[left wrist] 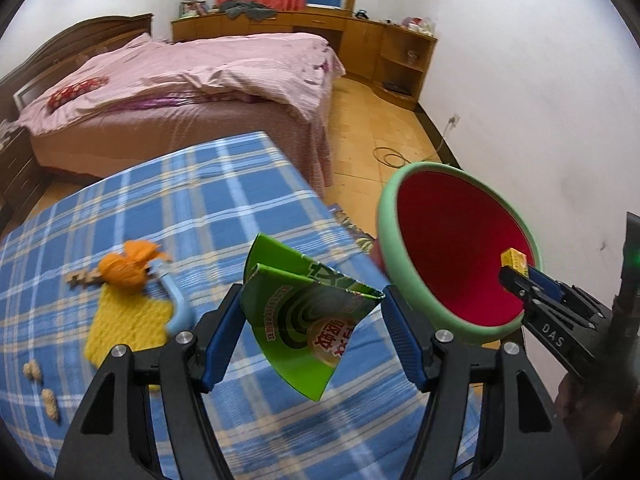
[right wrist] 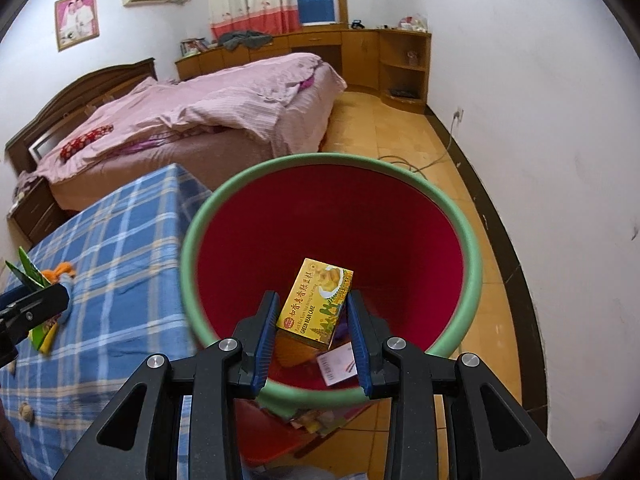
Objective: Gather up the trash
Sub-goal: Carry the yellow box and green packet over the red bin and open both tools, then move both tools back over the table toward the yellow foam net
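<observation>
- Blue ribbed pads line the left gripper, whose fingers are clenched on a flattened green carton with concentric dark rings and Chinese print; its lower corner hangs below the pads and its torn flap stands up behind them.
- Glossy yellow card — the green bean cake box sits between the pads of the right gripper, which grasps it over the mouth of the bin; from the left wrist only a small yellow corner of the box shows past the black fingertips.
- Below that box, inside the bin, a pale printed scrap lies partly hidden by the right finger; what it is cannot be made out.
- The bin is a round bucket, red inside with a thick mint-green rim, standing on the floor just beside the table; its near rim is cut off behind the gripper frame.
- Blue plaid cloth covers the table. On it lie a yellow knitted-looking pad, a crumpled orange wrapper, a pale blue curved handle and two peanuts — all blurred.
- Under the bin's front edge more colourful wrappers lie on something red, half covered.
- Beyond the table: a bed with a rumpled pink striped quilt, a dark wooden headboard, and tan floor tiles with a cable looped on them.
- Farthest, a wooden cabinet run under a curtained window, with grey clothing heaped on top.
</observation>
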The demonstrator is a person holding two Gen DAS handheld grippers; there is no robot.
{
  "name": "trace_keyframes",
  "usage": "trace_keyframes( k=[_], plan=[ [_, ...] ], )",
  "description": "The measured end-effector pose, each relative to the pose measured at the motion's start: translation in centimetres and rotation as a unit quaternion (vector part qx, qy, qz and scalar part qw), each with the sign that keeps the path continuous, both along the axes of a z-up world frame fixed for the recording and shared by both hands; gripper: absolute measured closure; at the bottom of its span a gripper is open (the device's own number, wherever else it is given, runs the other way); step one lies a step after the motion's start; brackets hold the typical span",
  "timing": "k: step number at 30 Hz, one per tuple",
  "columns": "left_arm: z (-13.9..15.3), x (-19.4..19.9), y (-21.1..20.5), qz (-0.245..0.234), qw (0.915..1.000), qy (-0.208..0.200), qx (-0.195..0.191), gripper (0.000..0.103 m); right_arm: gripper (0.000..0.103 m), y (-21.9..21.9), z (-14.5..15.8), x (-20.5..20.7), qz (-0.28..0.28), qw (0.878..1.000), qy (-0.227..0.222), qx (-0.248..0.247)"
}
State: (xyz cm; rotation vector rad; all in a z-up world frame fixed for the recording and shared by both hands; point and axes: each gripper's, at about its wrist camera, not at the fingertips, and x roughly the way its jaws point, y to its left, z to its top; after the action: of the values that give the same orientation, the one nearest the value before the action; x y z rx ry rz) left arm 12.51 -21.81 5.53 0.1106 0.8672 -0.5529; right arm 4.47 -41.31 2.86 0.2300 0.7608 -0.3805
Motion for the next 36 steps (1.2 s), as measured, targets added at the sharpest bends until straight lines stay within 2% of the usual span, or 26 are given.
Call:
trace_keyframes(
  k=[8,15,22,31,33,36],
  plan=[
    [-0.7,0.9,-3.7,-0.028,0.9996,0.001,0.007,0.034,0.066,-2.5,-1.0,0.5,-0.005,1.0,-0.005,0.024],
    [-1.3,1.2,-6.2,-0.053,0.9986,-0.002,0.006,0.034,0.051,-4.4,-0.9,-0.4,-0.005,0.997,-0.037,0.064],
    [-1.7,0.8,-9.2,-0.087,0.9962,-0.004,0.003,0.034,0.051,-6.1,0.0,-2.3,-0.021,0.996,-0.064,0.065],
    [-2.2,0.2,-13.4,-0.128,0.9915,-0.014,0.018,0.034,0.05,-8.0,-0.8,-3.7,-0.06,0.995,-0.048,0.059],
    [-2.3,0.1,-13.9,-0.127,0.9915,-0.02,0.024,0.028,0.05,-8.3,-1.0,-4.0,-0.066,0.995,-0.047,0.062],
    [-2.4,0.0,-14.0,-0.126,0.9914,-0.027,0.024,0.027,0.05,-8.6,-1.3,-4.2,-0.07,0.994,-0.045,0.065]
  ],
)
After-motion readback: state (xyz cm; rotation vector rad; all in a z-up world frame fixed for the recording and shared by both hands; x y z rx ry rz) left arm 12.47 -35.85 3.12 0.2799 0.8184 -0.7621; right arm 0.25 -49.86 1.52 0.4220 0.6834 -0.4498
